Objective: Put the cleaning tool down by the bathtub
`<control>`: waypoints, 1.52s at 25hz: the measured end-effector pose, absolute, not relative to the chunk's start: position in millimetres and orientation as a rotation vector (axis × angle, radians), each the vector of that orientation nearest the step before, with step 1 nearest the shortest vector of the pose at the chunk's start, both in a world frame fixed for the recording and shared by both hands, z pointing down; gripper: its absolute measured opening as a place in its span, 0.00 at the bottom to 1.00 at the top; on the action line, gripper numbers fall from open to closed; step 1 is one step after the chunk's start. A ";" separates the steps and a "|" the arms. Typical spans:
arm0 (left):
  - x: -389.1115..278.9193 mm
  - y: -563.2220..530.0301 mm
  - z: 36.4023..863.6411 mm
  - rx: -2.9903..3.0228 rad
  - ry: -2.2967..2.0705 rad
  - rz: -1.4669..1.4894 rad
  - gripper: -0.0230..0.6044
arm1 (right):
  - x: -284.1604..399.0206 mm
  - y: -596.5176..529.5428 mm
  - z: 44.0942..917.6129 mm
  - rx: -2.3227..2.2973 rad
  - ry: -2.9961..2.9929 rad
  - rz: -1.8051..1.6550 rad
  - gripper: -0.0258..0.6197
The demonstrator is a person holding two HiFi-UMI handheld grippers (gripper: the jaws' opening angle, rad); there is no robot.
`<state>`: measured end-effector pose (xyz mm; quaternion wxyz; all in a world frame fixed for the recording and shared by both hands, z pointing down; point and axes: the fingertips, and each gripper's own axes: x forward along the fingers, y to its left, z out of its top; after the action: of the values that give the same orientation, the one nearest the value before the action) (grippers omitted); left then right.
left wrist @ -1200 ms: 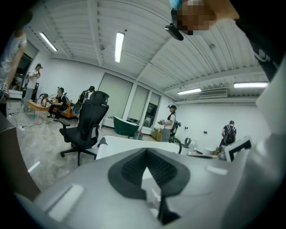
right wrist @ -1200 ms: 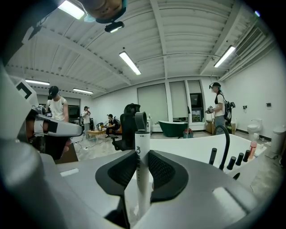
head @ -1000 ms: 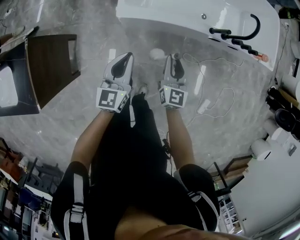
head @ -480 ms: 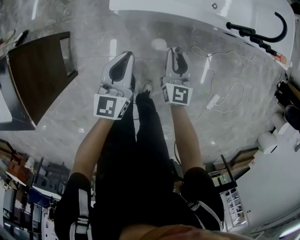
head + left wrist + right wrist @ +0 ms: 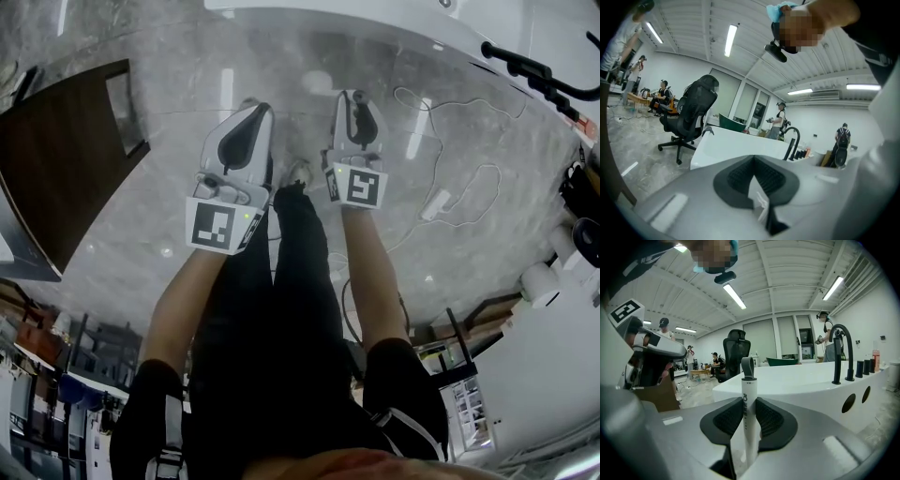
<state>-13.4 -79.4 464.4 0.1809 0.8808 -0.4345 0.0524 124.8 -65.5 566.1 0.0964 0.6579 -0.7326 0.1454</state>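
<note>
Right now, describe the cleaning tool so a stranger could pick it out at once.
Start at the white bathtub with its black faucet. In front of it, the fingers of the right gripper clamp the cleaning tool, a slim white handle held upright. Its grey top loop sets it apart from the black faucet.

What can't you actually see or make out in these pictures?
Lower end of the tool: right gripper view, hidden behind the right gripper's body; head view, under that gripper.
The bathtub: head view, cut off by the top edge.
The pale round thing: head view, too blurred to name.
</note>
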 end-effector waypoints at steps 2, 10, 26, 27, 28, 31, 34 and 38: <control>-16.4 -78.2 478.1 2.477 -1.232 0.139 0.05 | 125.2 -66.5 584.8 1.951 -2.165 0.425 0.18; -27.4 -76.9 518.3 2.463 -1.258 0.108 0.05 | 119.1 -66.8 637.7 1.946 -2.164 0.415 0.18; -26.3 -99.3 552.2 2.509 -1.275 0.079 0.05 | 120.0 -88.3 721.6 1.951 -2.144 0.433 0.18; -25.4 -99.8 553.7 2.509 -1.274 0.078 0.05 | 121.0 -88.9 727.3 1.950 -2.135 0.441 0.18; -24.5 -99.8 555.6 2.506 -1.269 0.081 0.05 | 122.2 -89.2 733.5 1.949 -2.123 0.451 0.18; -22.6 -100.0 561.0 2.497 -1.255 0.089 0.05 | 124.1 -89.5 750.6 1.940 -2.100 0.478 0.18; -22.6 -102.1 564.2 2.493 -1.243 0.099 0.05 | 124.5 -89.0 759.9 1.931 -2.092 0.490 0.18; -26.1 -111.1 564.9 2.484 -1.262 0.070 0.05 | 122.2 -91.5 764.4 1.925 -2.094 0.492 0.18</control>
<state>-26.1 -111.1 564.9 0.1764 0.8773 -0.4457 0.0248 122.2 -91.5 764.4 0.1271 0.6614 -0.7196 0.1690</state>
